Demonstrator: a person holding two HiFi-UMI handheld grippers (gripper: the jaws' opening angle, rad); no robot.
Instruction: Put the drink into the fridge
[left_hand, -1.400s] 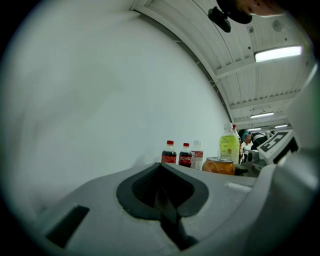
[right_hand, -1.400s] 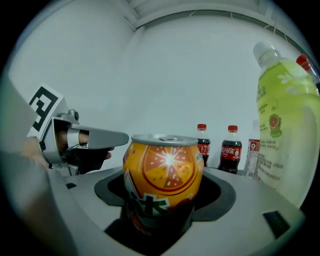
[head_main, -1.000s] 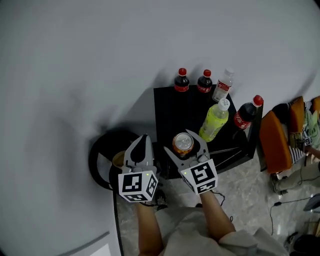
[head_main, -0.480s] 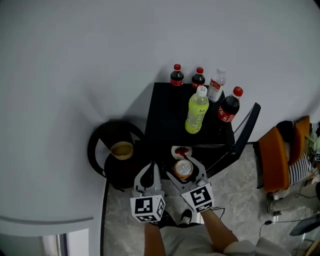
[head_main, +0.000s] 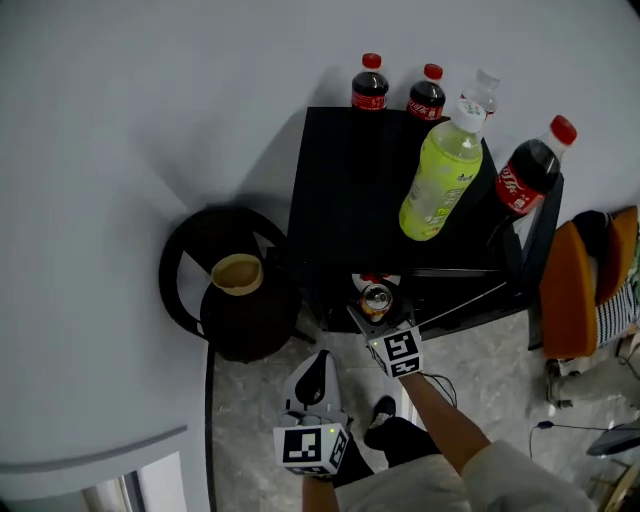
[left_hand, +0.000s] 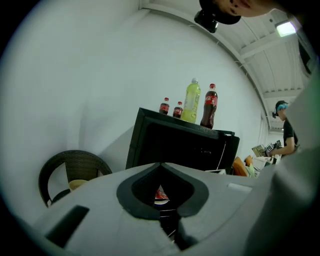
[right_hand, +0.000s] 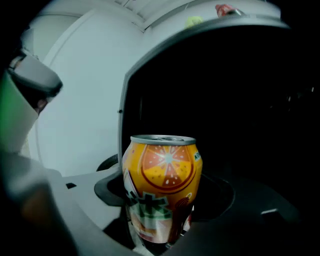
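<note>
The right gripper (head_main: 377, 306) has its jaws clamped on the upright orange drink can (right_hand: 161, 187), holding it low at the dark open front of the black fridge (head_main: 365, 185). The left gripper (head_main: 318, 362) hangs nearer and to the left, over the floor (head_main: 480, 370), its jaws together with nothing between them. Bottles, among them a green one (head_main: 440, 180), stand on the fridge's top, and a wicker chair (head_main: 190, 265) sits to its left.

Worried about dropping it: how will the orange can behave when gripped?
The can looks smooth and glossy, so probably slippery; thin metal may dent if squeezed hard. Round-sided, it would likely roll if it tipped from the right tongs.
</note>
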